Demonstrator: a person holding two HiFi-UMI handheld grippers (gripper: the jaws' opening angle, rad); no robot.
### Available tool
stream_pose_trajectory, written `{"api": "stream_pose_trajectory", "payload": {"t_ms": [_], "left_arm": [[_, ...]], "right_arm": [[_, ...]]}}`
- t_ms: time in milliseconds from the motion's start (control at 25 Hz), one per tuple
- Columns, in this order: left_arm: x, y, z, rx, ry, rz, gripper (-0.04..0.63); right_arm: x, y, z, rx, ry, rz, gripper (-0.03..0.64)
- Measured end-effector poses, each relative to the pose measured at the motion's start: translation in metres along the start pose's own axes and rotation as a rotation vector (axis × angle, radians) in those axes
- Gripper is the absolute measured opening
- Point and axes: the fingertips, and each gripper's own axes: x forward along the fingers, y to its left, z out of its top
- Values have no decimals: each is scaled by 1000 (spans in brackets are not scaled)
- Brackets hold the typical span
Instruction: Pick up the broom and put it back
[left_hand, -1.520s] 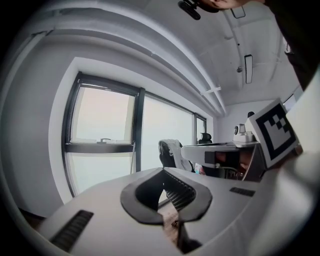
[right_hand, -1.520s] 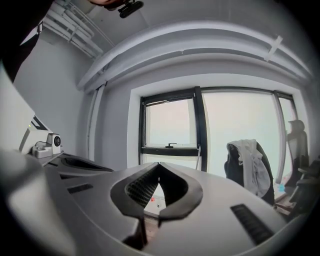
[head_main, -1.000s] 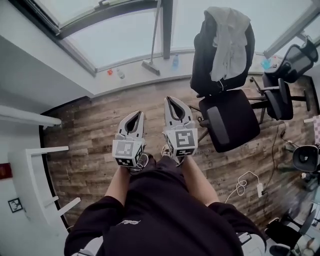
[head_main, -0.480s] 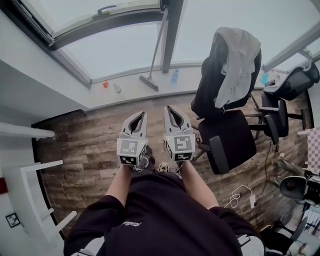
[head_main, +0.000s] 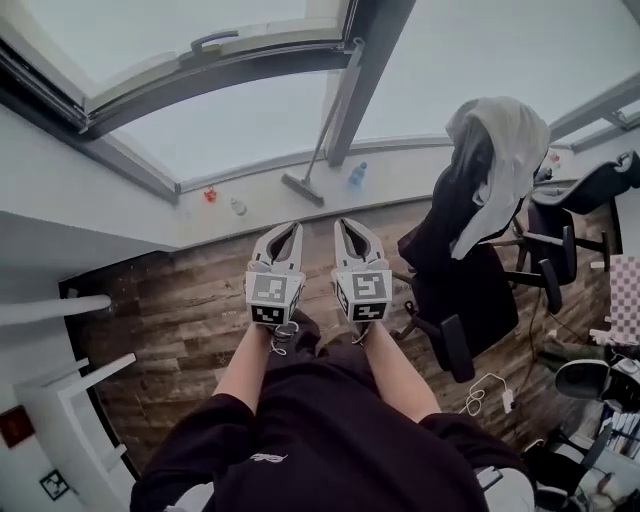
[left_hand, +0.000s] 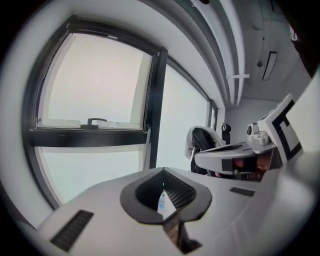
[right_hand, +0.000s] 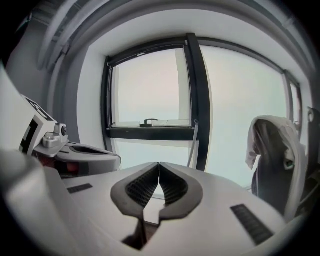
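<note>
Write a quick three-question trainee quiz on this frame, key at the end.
1. True or false: the right gripper is holding the broom.
2. What hangs over the back of the chair? A) a pale cloth B) a cable C) a towel rail
3. Short answer: what colour is the bottle standing on the ledge just right of the broom head?

Key: 1 false, the broom leans at the window and the jaws are shut on nothing; 2 A; 3 blue.
</note>
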Motion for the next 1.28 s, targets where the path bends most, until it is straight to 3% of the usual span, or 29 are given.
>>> {"api": "stream_pose_trajectory", "payload": {"t_ms": [280,520,640,680,760,1080,1280], "left_arm": [[40,41,-5,-11,31,-29,0],[102,63,-20,-70,36,22,0],[128,74,-29,-97,72,43,0],[135,77,-31,-107,86,41,0],[150,85,-34,-124,108,40,0],[198,125,-41,-122,168,63,0],[208,144,-44,-142,194,111,0]], "right_arm": [[50,-22,-9,6,62,-56,21],[108,-58,-22,-20,97,-49,23],[141,-75,-28,29,113,-43,26],[154,-82,-30,54,117,-44,43],[181,-94,-31,90,129,-38,169],[293,-146,-48,140,145,-77,186],[357,-176,-83,175,188,-131,186]]}}
